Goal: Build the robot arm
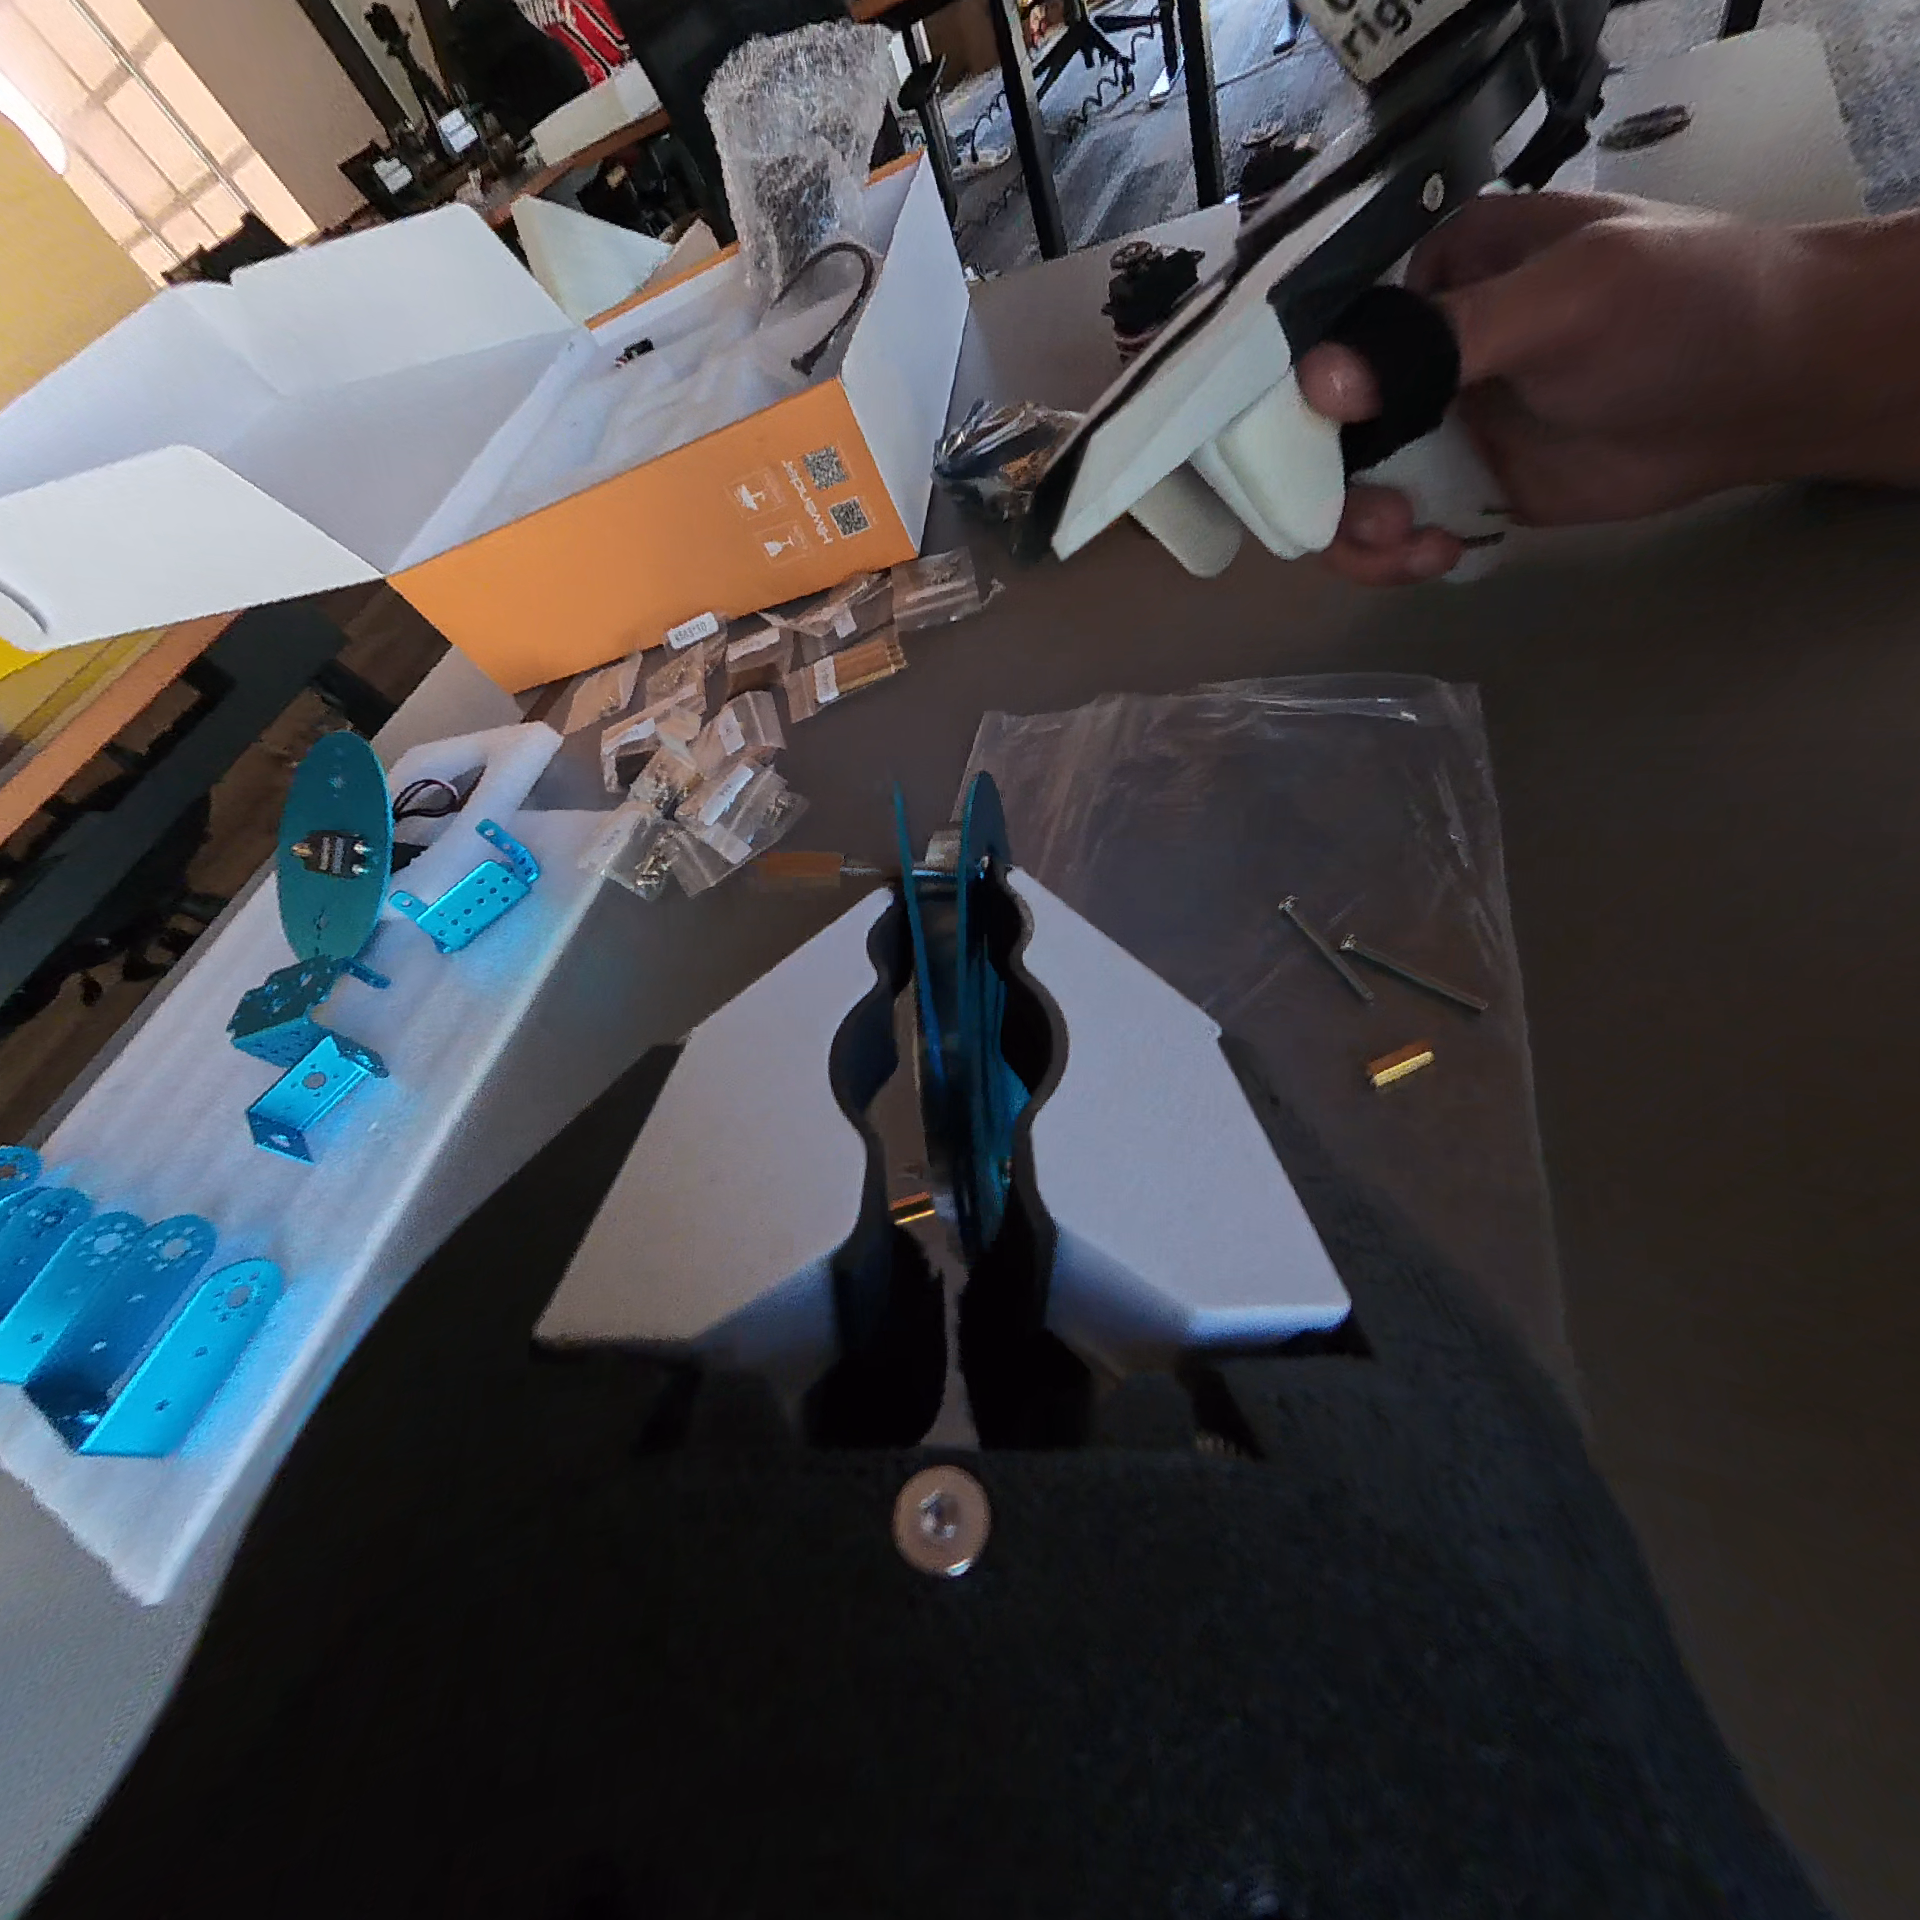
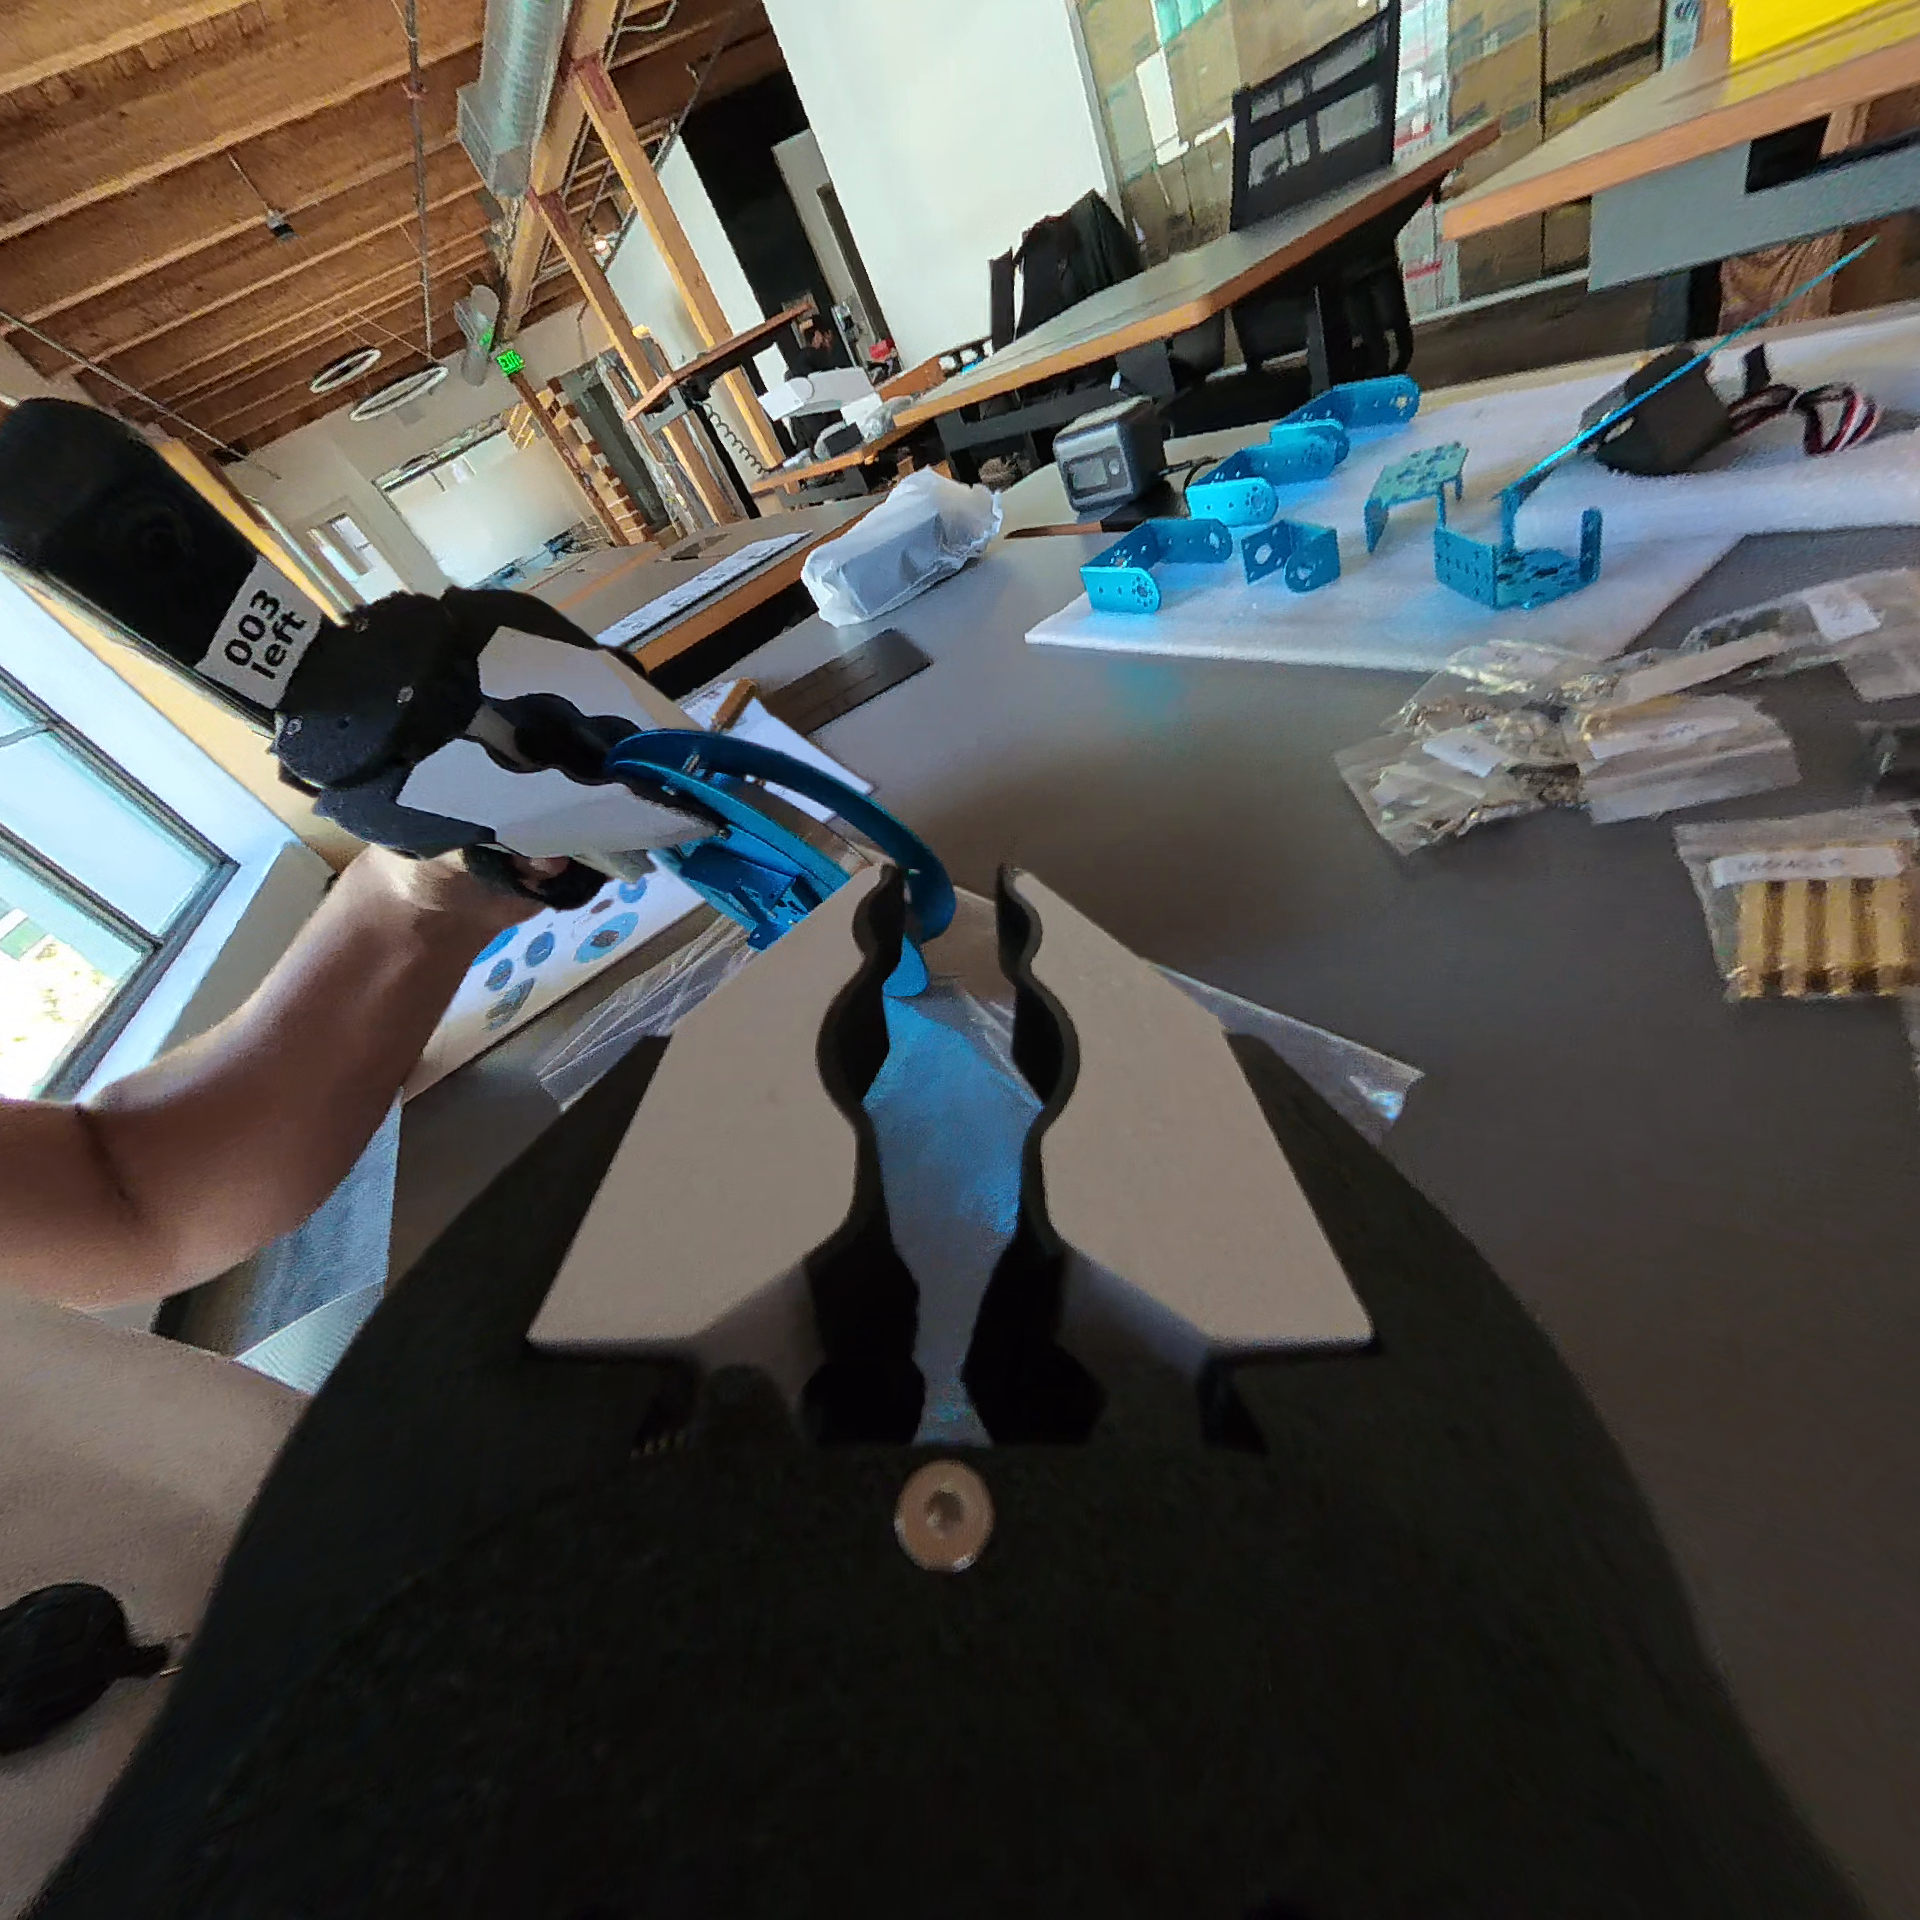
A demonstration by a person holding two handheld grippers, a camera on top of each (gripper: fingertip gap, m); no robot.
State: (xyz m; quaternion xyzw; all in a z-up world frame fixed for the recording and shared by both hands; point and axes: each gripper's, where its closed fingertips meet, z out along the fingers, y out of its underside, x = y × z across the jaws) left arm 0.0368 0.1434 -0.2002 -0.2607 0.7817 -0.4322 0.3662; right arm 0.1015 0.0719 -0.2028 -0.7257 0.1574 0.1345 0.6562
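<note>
My left gripper [image 1: 951, 894] is shut on a blue round-plate assembly [image 1: 966, 1039], which stands edge-on between its white fingers above the dark table. A brass standoff sticks out of the assembly to the left. In the right wrist view the same left gripper [image 2: 691, 779] holds the blue discs [image 2: 831, 821] tilted over a clear plastic bag [image 2: 1299, 1070]. My right gripper [image 2: 948, 883] is a little open and empty. Its left fingertip is close beside the rim of the lower disc. It also shows at the top right of the left wrist view [image 1: 1132, 540], held by a hand.
Two long screws [image 1: 1382, 956] and a brass standoff [image 1: 1401, 1065] lie on the clear bag [image 1: 1299, 810]. Small hardware bags [image 1: 727, 748] sit before an open orange box [image 1: 644, 551]. A white foam sheet [image 1: 468, 1018] carries several blue brackets [image 1: 312, 1091]. A printed sheet [image 2: 561, 956] lies under the left arm.
</note>
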